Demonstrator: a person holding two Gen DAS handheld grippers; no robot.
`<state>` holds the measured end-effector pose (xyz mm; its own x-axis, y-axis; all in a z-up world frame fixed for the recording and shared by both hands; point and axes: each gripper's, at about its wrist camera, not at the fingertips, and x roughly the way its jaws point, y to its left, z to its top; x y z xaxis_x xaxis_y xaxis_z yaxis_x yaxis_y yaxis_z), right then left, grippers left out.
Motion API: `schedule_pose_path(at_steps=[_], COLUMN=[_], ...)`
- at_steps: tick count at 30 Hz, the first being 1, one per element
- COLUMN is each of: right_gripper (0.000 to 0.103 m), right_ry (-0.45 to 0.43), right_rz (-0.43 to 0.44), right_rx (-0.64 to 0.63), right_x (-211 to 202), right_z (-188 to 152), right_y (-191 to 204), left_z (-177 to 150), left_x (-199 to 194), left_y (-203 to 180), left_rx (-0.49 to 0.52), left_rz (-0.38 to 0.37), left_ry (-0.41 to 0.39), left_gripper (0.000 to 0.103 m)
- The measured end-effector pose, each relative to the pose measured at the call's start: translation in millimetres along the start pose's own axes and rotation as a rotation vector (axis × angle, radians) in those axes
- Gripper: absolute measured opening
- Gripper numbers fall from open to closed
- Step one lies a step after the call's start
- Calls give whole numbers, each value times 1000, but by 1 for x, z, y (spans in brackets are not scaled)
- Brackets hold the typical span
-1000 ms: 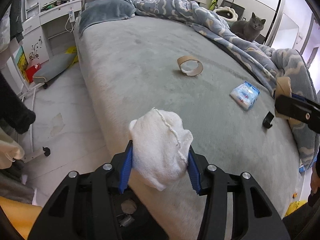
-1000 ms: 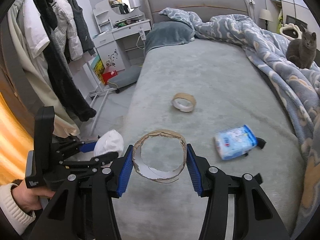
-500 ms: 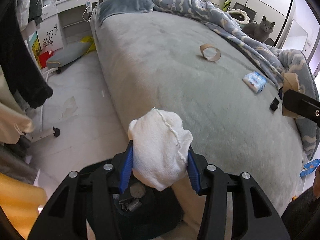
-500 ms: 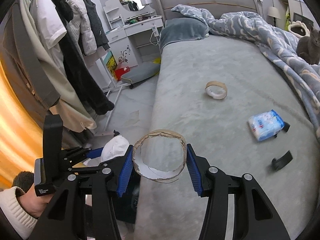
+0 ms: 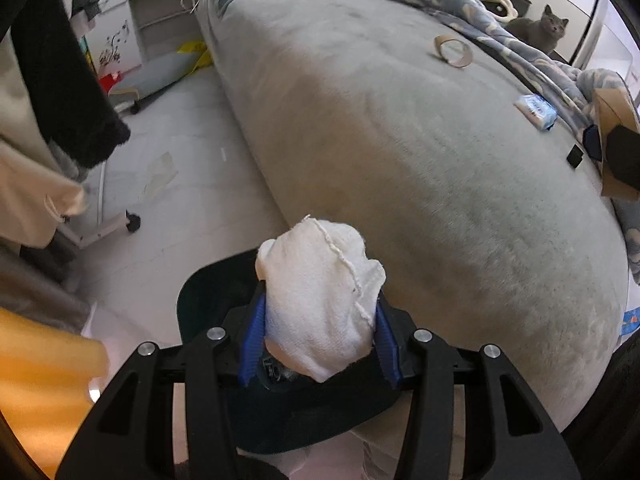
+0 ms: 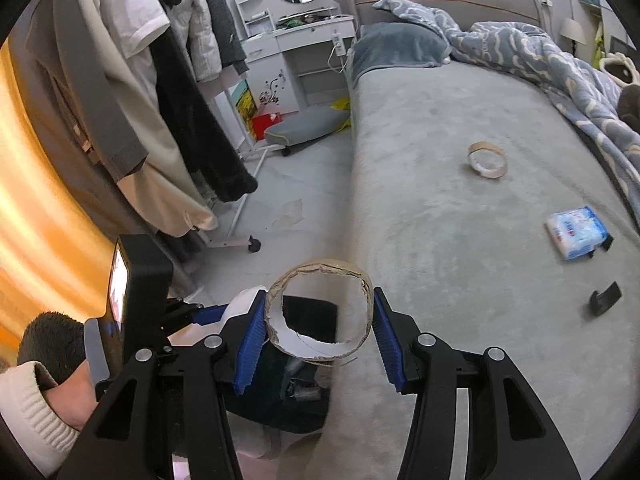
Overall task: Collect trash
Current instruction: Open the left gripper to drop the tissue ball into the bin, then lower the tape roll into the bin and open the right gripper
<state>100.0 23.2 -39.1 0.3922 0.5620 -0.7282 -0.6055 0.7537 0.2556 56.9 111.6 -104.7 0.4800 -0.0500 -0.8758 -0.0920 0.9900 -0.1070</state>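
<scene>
White, soft crumpled cloth wad (image 5: 320, 300) sits pinched in the left gripper (image 5: 318, 336) above the dark bin (image 5: 208, 300); light, squashy. The right gripper (image 6: 318, 336) clamps a flimsy cardboard tape ring (image 6: 320, 312) across its sides.

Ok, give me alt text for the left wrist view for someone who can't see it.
The left gripper is shut on a crumpled white cloth, above a dark bin on the floor beside a grey bed. A cardboard tape ring and a blue tissue pack lie on the bed; a grey cat sits beyond.
</scene>
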Motion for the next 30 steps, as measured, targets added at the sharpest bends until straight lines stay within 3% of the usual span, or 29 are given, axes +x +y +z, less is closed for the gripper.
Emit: schedule_pose_path(at_steps=[12,17,22,30], right_gripper=[52,52,52,52], right_ry=[67,98,129,195], right_rz=[39,38,33,32], right_rx=[-35,-44,-42,-27], right_x=[37,52,67,95], right_z=[-5,-6,-8,-14], right_y=[39,45,47,49], left_z=[-25,-34,-39,-43], left_x=[24,30,28,13], left_y=[43,59,68,86], left_rx=[-103,-145,-168,-179], left_rz=[-8,-20,-35,-13], left_ry=[133,182,179,134], left_gripper=[52,58,76,77])
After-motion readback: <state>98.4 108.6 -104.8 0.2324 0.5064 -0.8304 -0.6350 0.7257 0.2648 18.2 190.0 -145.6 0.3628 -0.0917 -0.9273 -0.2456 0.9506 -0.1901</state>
